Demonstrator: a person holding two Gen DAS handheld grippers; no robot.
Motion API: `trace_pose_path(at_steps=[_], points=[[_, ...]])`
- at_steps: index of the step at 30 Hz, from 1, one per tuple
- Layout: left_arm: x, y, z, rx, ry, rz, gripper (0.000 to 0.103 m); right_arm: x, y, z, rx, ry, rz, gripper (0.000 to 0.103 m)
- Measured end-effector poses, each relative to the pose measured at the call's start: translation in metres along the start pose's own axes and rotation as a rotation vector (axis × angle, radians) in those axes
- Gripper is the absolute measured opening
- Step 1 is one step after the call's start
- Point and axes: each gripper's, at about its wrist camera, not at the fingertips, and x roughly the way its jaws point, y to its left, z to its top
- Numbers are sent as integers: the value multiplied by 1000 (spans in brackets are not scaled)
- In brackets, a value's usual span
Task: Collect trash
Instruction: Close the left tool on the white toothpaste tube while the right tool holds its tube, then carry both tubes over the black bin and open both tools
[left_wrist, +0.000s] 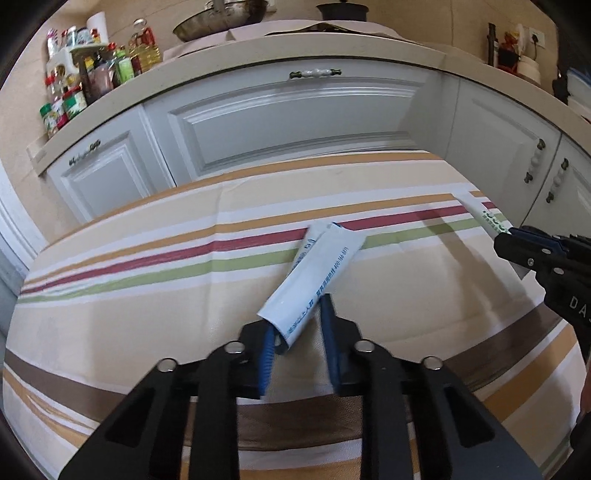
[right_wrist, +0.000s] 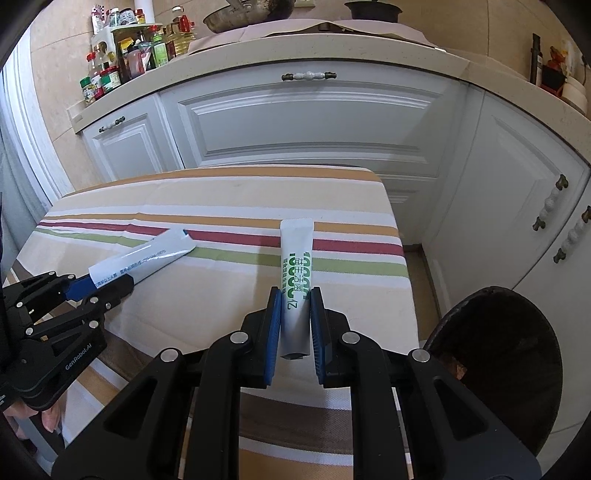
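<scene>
On the striped-cloth bench (right_wrist: 221, 295), the left tongs (left_wrist: 295, 325) are pinched onto the near end of a white stick packet with blue print (left_wrist: 314, 273), its far end resting on the cloth. Right tongs (right_wrist: 295, 317) clamp a white sachet with green lettering (right_wrist: 297, 258). Dark round bin (right_wrist: 498, 354) sits just right.

Left gripper (left_wrist: 295, 325) fingers apparently pinched, right gripper (right_wrist: 295, 314) fingers clamped, both angled downward.

Both wrist views look steeply down, close over one striped tablecloth (left_wrist: 147, 236).
</scene>
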Motion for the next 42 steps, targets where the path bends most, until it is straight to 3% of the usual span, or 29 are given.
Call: trace_pose_path(at_steps=[2, 8, 42], points=[[-2, -1, -1, 6, -5, -2, 10, -1, 1, -1, 1, -1, 2, 16], [-7, 1, -4, -3, -14, -4, 3, -7, 3, -5, 2, -11, 7, 16], [-108, -20, -64, -83, -98, -11, 2, -108, 14, -76, -16, -96, 3, 16]])
